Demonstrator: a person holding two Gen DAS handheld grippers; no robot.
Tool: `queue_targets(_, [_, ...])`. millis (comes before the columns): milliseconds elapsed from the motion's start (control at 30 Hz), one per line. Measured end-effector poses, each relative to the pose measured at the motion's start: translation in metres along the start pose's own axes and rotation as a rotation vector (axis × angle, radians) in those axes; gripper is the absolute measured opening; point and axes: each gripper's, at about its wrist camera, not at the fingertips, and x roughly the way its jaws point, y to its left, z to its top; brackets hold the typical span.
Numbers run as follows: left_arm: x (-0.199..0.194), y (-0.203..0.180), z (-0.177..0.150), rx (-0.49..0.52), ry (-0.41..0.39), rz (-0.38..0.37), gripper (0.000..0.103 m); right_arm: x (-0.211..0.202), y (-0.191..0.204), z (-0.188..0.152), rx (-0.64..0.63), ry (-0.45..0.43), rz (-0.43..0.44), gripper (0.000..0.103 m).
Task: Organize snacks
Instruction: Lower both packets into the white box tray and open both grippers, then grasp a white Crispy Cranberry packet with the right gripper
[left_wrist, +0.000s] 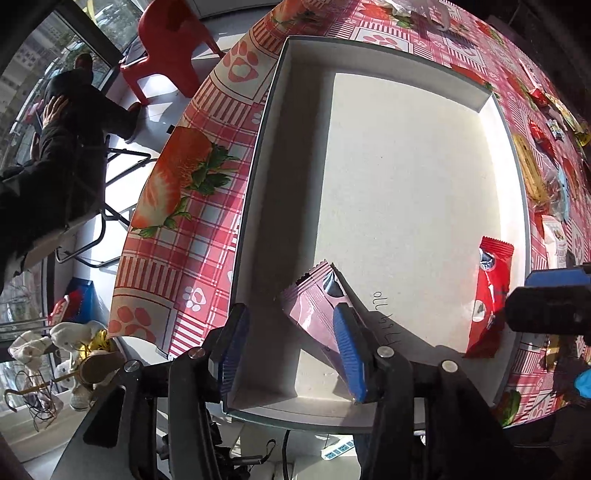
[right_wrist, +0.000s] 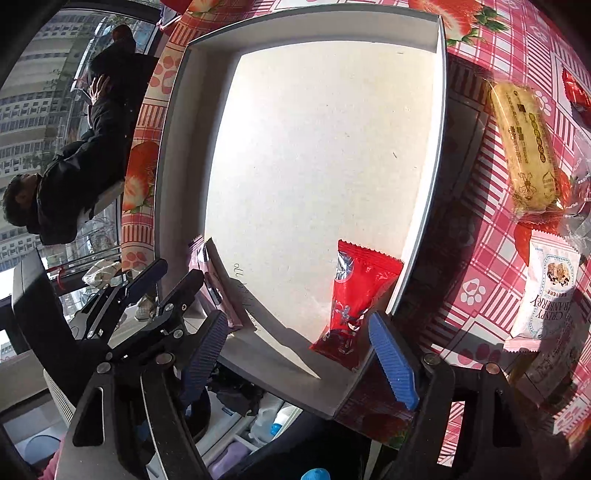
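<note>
A shallow white box (left_wrist: 406, 177) lies on the strawberry tablecloth; it also shows in the right wrist view (right_wrist: 325, 155). A pink snack packet (left_wrist: 314, 299) leans in the box's near left corner, seen also in the right wrist view (right_wrist: 218, 291). A red snack packet (left_wrist: 489, 295) leans against the box's right wall, seen also in the right wrist view (right_wrist: 354, 299). My left gripper (left_wrist: 291, 354) is open above the pink packet. My right gripper (right_wrist: 299, 358) is open over the box's near edge by the red packet.
Loose snacks lie on the cloth right of the box: a yellow biscuit pack (right_wrist: 528, 147), a white cranberry packet (right_wrist: 546, 291), small red wrappers (left_wrist: 539, 133). A red plastic chair (left_wrist: 166, 48) and a seated person (left_wrist: 62, 147) are beyond the table's left edge.
</note>
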Motion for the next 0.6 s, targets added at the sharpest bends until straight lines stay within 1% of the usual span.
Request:
queue_targets(67, [0.001,-0.003,0.003,0.009,-0.009,0.002,0.054,-0.014,0.0,-0.006,-0.015,-0.036,0.03,0.08])
queue_targets(133, [0.004,-0.005,0.009,0.023,-0.01,0.01,0.054,-0.031,0.001,-0.013,-0.052,-0.082,0.031,0.08])
queue_targets(200, [0.006,-0.005,0.017,0.035,-0.018,0.044,0.054,-0.041,-0.003,-0.02,-0.065,-0.111,-0.006,0.08])
queue_targets(267, [0.01,0.004,0.027,0.042,-0.033,0.098,0.054,-0.05,-0.021,-0.03,-0.039,-0.125,-0.039,0.08])
queue_targets(333, [0.013,0.018,0.037,0.035,-0.03,0.134,0.054,-0.06,-0.056,-0.046,0.013,-0.136,-0.063,0.08])
queue_targets(400, [0.011,0.027,0.044,0.032,-0.031,0.143,0.054,-0.067,-0.087,-0.06,0.081,-0.148,-0.083,0.08])
queue_targets(467, [-0.003,0.027,0.046,0.055,-0.067,0.114,0.054,-0.071,-0.115,-0.075,0.169,-0.158,-0.093,0.08])
queue_targets(533, [-0.02,0.016,0.044,0.098,-0.105,0.08,0.059,-0.075,-0.146,-0.089,0.275,-0.17,-0.103,0.08])
queue_targets(600, [-0.039,-0.003,0.038,0.151,-0.14,0.041,0.068,-0.076,-0.174,-0.101,0.389,-0.173,-0.12,0.08])
